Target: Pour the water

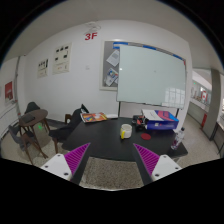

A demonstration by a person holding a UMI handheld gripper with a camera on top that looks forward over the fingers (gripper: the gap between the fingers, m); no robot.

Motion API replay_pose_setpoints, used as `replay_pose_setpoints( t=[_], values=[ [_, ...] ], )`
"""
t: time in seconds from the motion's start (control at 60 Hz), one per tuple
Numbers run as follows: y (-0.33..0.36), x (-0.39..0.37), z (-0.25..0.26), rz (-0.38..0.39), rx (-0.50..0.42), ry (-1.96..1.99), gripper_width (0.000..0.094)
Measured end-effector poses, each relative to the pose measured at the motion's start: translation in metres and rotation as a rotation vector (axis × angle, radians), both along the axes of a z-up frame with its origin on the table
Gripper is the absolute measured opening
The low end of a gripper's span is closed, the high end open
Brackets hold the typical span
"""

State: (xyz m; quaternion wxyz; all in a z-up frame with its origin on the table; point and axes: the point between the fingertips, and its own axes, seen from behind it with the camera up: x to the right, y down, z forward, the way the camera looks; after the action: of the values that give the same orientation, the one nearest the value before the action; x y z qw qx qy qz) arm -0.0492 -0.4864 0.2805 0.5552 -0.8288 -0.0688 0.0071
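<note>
Cup point(126, 130), small and yellow, stands on the dark table point(100, 140) well beyond the gripper point(111, 158), whose spread fingers hold nothing, so the approach should stay level and centred.

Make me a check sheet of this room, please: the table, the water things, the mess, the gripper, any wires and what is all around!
Surface: dark table, bare just ahead of the fingers.
Job's things: small yellow cup standing on the table beyond the fingers; no bottle or jug clearly seen.
Clutter: colourful items beside the cup, papers farther back; too small to name.
Gripper: gripper open, holding nothing, a wide gap between its fingers.
Cables: nothing seen.
Surroundings: whiteboard on the wall, red 3F sign, posters, chair beside the table.
</note>
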Motion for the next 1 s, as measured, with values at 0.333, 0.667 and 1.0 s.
replay_pose_setpoints(
  t=[0.333,0.667,1.0],
  values=[
    [0.012,0.137,-0.086,-0.106,-0.091,-0.013,0.0844],
    [0.108,0.362,-0.186,-0.206,-0.112,-0.046,0.0849],
    [0.269,0.49,-0.217,-0.212,-0.015,-0.008,0.0843]
  ],
)
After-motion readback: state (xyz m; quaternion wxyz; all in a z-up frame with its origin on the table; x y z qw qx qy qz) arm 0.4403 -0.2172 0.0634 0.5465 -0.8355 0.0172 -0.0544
